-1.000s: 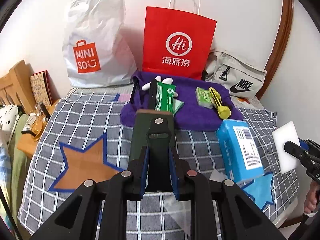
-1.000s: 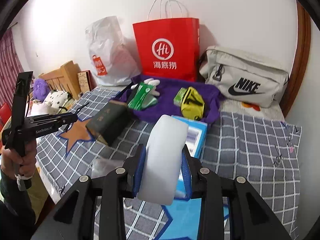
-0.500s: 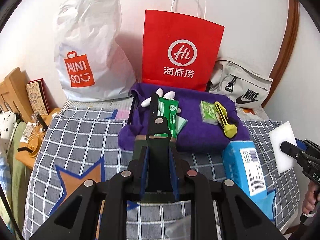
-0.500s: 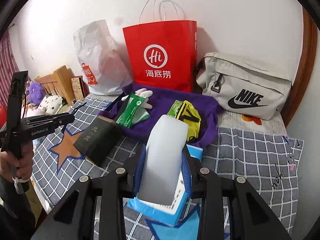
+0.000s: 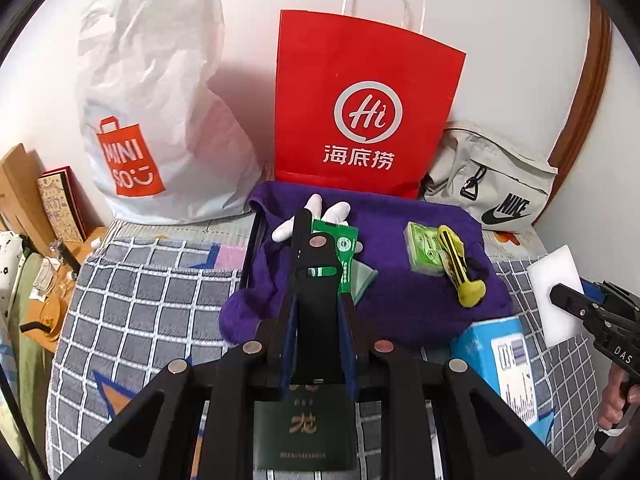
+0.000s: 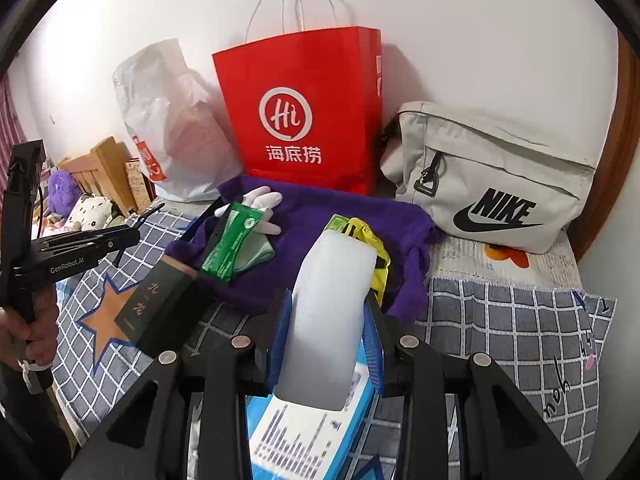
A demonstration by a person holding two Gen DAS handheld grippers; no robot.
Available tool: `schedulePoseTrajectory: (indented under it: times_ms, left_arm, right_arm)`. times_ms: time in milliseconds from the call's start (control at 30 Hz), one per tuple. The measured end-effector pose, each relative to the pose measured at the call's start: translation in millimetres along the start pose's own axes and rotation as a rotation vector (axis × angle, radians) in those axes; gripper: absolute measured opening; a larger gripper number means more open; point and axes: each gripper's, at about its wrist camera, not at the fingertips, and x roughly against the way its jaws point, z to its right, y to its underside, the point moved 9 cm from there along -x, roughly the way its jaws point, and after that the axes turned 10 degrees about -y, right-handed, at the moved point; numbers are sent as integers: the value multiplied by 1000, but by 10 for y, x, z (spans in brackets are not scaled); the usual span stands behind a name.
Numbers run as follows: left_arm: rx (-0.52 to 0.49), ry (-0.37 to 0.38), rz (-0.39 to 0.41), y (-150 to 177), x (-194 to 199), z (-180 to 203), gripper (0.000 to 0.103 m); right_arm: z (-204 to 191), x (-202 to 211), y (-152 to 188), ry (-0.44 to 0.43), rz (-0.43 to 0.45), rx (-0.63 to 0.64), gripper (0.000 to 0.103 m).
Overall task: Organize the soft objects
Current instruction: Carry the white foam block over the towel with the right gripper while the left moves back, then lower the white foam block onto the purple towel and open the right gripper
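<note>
On the bed, a purple towel is already loaded with gloves and packets, while a dark green box is pinched by the left gripper fingers and a white sponge by the right gripper, neither yet placed.

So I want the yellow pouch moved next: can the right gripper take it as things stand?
Probably not: the right gripper is already shut on the white sponge, though the yellow pouch lies uncovered just ahead.
</note>
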Motion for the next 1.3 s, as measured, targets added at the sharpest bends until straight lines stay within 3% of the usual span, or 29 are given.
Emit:
schedulePoseTrajectory:
  times_ms: [367,767,933,1133,1267,1300]
  left_arm:
    - [-5,26,-48,-226,-427,148,20]
    - [0,29,-106,-331,-943,257,20]
    - [-1,26,-140,-315,-1125,297,20]
    - [5,47,-175,-293,-1259,344,20]
    - [11,50,-180,-298,-1273,334,22]
    - [8,46,-186,-295,-1275,332,28]
  right_arm:
    - [169,-481,-291,-14,-26,-2,34]
    - [292,-1096,-482,-171,-101,-103,35]
    - [384,-1282,-437,-162,-142,-113,36]
    - [491,-1344,-385,-168,-157,-153,40]
    - [532,-1342,-387,-128,-165,-138,54]
    - [534,-1344,-379,-123,-167,-134,54]
